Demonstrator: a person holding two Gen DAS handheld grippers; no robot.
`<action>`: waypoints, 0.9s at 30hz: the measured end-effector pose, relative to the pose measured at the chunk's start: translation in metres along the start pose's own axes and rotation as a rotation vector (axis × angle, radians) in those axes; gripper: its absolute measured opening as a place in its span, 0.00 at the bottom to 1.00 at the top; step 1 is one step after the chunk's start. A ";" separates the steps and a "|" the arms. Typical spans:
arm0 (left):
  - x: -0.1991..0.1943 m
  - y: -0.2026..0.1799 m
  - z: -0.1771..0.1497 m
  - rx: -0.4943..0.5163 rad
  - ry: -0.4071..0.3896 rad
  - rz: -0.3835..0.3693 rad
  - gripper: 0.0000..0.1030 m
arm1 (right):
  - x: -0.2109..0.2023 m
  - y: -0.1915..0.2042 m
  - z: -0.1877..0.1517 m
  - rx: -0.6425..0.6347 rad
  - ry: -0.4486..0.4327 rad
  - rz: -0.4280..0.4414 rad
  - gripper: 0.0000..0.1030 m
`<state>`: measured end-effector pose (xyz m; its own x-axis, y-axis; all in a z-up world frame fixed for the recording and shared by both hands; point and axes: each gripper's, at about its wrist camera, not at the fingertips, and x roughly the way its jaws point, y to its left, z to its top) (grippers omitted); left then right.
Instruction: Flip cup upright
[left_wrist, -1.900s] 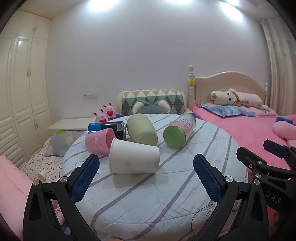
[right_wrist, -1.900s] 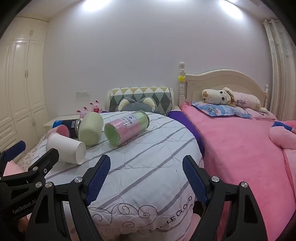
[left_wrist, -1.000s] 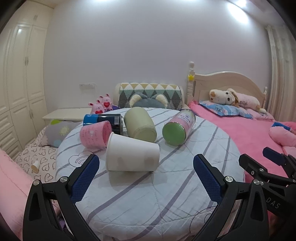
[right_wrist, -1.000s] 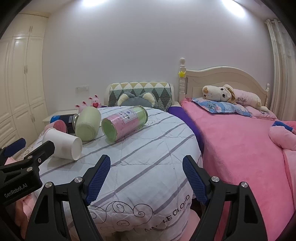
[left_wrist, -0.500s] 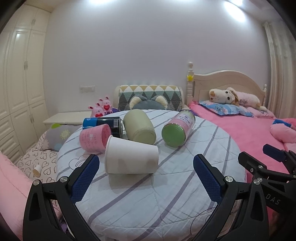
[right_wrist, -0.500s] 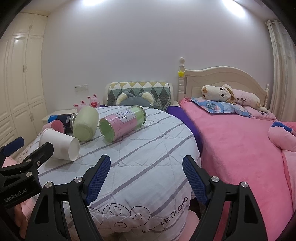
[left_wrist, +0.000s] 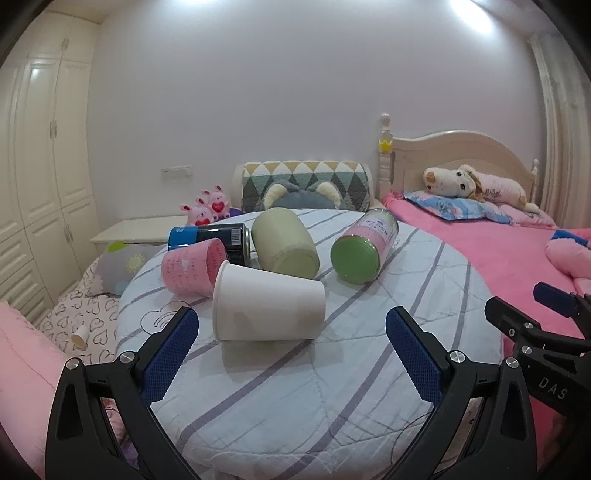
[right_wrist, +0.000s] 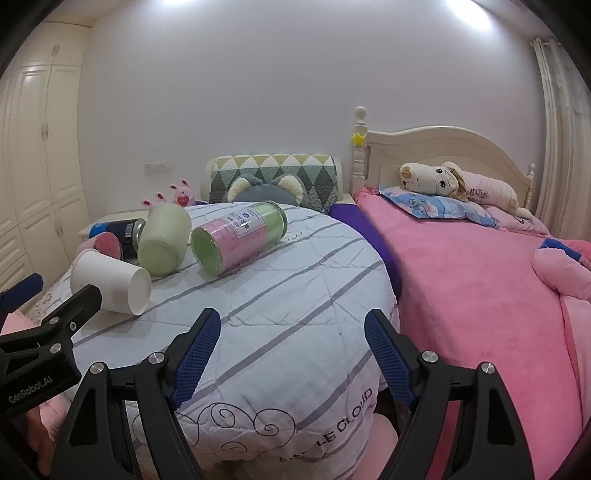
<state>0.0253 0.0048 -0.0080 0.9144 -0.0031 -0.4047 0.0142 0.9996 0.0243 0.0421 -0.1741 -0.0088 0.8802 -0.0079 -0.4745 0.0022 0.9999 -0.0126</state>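
**Lining up on the tipped white cup**

We've got the white paper cup (left_wrist: 267, 301) lying on its side on the round table under a striped grey-white quilt (left_wrist: 332, 369), mouth facing left, base pointing right. It's the nearest of a cluster: a pink paper cup (left_wrist: 192, 271) just behind it on the left, a dark blue drink can (left_wrist: 210, 238) further back, a pale green cylindrical jar (left_wrist: 286, 242) touching or nearly touching its far side, and a green-lidded clear jar with pink filling (left_wrist: 364, 251) off to the right.

Our left gripper (left_wrist: 291, 354) is spread wide with nothing in it, hovering level just short of the cup and roughly centred on it. The right gripper (right_wrist: 291, 354) is also wide open and empty, parked over the near right part of the table, well apart from the cup (right_wrist: 110, 284).

Tips, as we see it: paper crushes easily, so we'd pinch the wall gently near the base end, not the rim. We'd probably roll the wrist to swing the mouth upward, lifting slightly so the quilt doesn't drag. Watch the green jar behind; a nudge could set it rolling.
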 end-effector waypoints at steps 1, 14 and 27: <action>0.001 0.001 0.000 -0.001 0.003 -0.001 1.00 | 0.001 0.000 0.000 0.000 0.005 -0.001 0.79; 0.026 0.019 0.016 -0.025 0.043 -0.065 1.00 | 0.029 0.001 0.013 0.048 0.100 -0.006 0.79; 0.067 0.030 0.073 0.118 0.090 -0.138 1.00 | 0.070 -0.004 0.072 0.242 0.193 0.077 0.79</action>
<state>0.1166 0.0324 0.0327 0.8606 -0.1320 -0.4918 0.1891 0.9796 0.0679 0.1374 -0.1779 0.0213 0.7762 0.0895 -0.6241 0.0718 0.9709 0.2286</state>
